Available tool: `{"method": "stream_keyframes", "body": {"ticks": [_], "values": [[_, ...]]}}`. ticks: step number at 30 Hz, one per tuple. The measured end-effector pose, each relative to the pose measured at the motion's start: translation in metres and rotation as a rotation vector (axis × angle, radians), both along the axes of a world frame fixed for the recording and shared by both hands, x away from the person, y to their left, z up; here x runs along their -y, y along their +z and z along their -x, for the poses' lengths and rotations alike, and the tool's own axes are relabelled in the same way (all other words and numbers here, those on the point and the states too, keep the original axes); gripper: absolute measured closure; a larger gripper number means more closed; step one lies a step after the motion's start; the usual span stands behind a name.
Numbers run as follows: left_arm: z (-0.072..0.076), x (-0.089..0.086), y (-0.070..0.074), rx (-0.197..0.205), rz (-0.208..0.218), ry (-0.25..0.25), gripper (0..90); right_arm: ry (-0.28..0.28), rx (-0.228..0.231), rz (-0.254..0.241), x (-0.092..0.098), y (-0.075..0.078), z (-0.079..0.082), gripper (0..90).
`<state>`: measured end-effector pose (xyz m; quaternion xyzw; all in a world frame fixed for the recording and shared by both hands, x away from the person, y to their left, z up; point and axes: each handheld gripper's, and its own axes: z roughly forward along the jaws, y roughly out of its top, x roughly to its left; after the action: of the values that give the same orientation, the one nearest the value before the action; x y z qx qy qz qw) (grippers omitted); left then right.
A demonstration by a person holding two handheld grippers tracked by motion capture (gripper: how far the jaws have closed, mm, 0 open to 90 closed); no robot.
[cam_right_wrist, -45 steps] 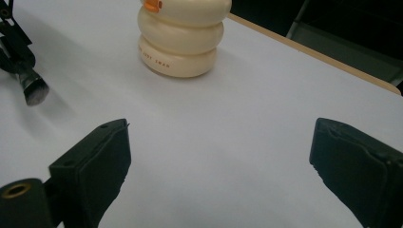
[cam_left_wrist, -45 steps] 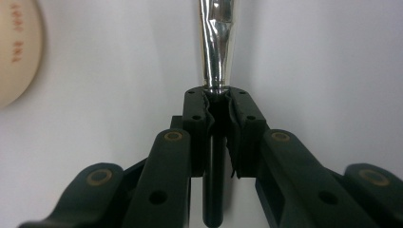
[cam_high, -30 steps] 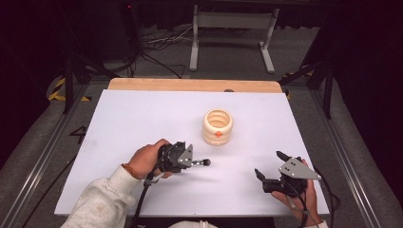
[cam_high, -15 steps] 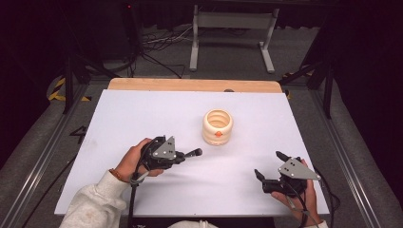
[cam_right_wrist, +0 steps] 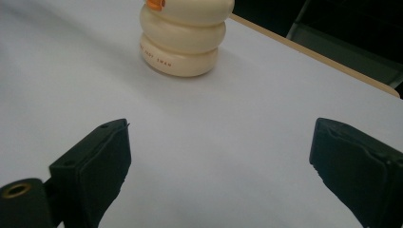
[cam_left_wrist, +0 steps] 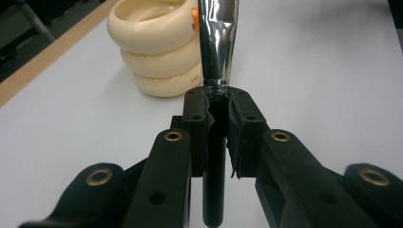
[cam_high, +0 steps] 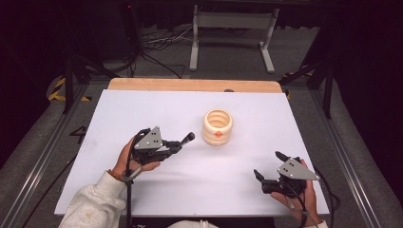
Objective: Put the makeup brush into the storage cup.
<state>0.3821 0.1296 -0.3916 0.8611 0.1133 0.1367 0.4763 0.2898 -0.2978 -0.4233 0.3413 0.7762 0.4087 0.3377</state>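
Left gripper [cam_high: 177, 142]: fingers [cam_left_wrist: 197, 114] pinched on a slim tool [cam_left_wrist: 217, 42] with a dark handle and a shiny metallic neck. The tip is aimed up-right at the cream ribbed holder [cam_high: 217, 127] in the high view.

Change vs the earlier frames: the left hand [cam_high: 130, 159] has been shifted left across the white surface [cam_high: 142, 109] and turned, so the tool, which lay roughly level before, is now angled toward the holder. Grip unchanged, tool kept clamped throughout. Read as re-aiming before the tool is dropped into the holder's open top; insertion not yet begun, tip short of the rim.

Holder: seen mid-surface, upright, three stacked rings, small orange mark on the near side. In the left gripper view it stands just behind and left of the tool neck. No contact can be made out.

Right gripper [cam_high: 270, 170]: fingers [cam_right_wrist: 95, 161] spread wide, nothing between them, parked at the near right of the surface, well apart from the holder. Position matches the earlier frames.
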Motion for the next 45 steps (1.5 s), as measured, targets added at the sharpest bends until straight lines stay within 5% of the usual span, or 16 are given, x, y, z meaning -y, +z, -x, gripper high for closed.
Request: {"method": "stream_keyframes", "body": {"ticks": [20, 30, 45], "values": [[-0.005, -0.01, 0.01, 0.009, 0.147, 0.052, 79.5, -0.026, 0.041, -0.018, 0.003, 0.003, 0.002, 7.4], [-0.009, -0.014, 0.025, 0.04, 0.263, 0.077, 79.5, -0.029, 0.049, -0.029, 0.004, 0.003, 0.002, 7.4], [-0.019, 0.016, 0.036, 0.064, 0.383, 0.051, 79.5, -0.013, 0.066, -0.04, 0.004, 0.003, 0.003, 7.4]]}}
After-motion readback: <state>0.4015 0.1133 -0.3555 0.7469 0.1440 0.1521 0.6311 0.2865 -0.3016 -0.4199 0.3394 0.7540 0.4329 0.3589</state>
